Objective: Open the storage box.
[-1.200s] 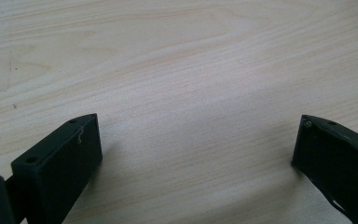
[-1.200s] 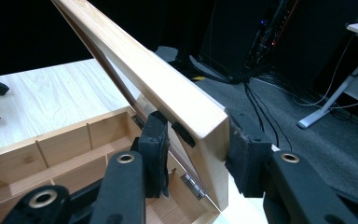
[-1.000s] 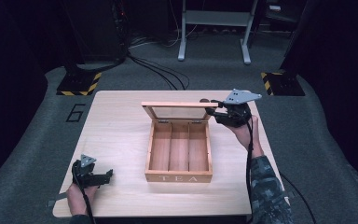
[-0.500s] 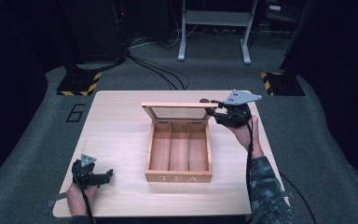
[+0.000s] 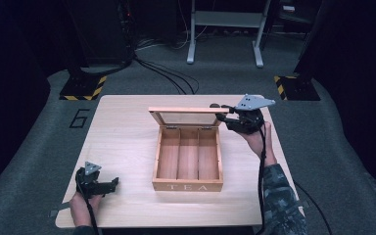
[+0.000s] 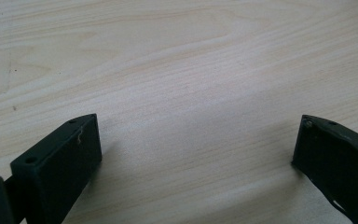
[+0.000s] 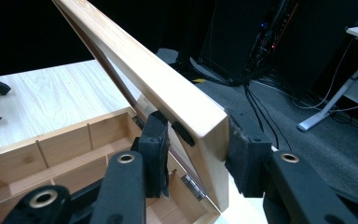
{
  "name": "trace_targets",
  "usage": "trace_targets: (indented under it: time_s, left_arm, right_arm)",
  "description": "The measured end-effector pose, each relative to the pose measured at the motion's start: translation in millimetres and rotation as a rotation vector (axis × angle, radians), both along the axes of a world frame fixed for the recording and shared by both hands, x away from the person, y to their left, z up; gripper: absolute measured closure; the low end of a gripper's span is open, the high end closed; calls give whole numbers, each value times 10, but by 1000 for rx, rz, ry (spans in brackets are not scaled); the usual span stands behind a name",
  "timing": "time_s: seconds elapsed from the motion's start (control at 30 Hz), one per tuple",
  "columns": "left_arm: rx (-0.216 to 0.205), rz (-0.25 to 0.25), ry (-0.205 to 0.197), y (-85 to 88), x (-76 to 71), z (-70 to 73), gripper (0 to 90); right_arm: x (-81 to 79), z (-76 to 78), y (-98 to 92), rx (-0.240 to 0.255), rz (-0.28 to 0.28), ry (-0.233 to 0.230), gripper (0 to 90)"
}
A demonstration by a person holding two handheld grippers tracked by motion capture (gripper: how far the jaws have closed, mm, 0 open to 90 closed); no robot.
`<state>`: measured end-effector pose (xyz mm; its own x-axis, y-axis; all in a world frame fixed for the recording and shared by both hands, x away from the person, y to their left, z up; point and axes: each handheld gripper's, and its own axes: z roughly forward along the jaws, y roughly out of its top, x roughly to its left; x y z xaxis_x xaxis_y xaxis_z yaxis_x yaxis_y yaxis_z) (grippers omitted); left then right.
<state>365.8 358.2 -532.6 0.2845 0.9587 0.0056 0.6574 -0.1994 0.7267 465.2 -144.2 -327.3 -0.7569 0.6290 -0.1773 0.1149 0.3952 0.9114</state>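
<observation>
Your right gripper [image 5: 223, 113] is clamped on the side edge of the lid [image 7: 168, 88], pads on both faces. Lid stands raised over the tea box [image 5: 188, 159] (three compartments, mid-table). Your left gripper [image 5: 108, 184] rests on the table [image 5: 122, 127] near its front left corner, well apart from the box, jaws wide, nothing between.

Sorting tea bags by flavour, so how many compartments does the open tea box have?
3, side by side in the tea box: left compartment, middle compartment, right compartment. All look empty; none seems hidden.
</observation>
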Motion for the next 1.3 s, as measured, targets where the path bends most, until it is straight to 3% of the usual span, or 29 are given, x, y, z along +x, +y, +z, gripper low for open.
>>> trace_targets:
  time_s: [1.3]
  left_arm:
    - [1,0,1,1,3,1,8]
  right_arm:
    - [13,-11,-15,20,7,11,609]
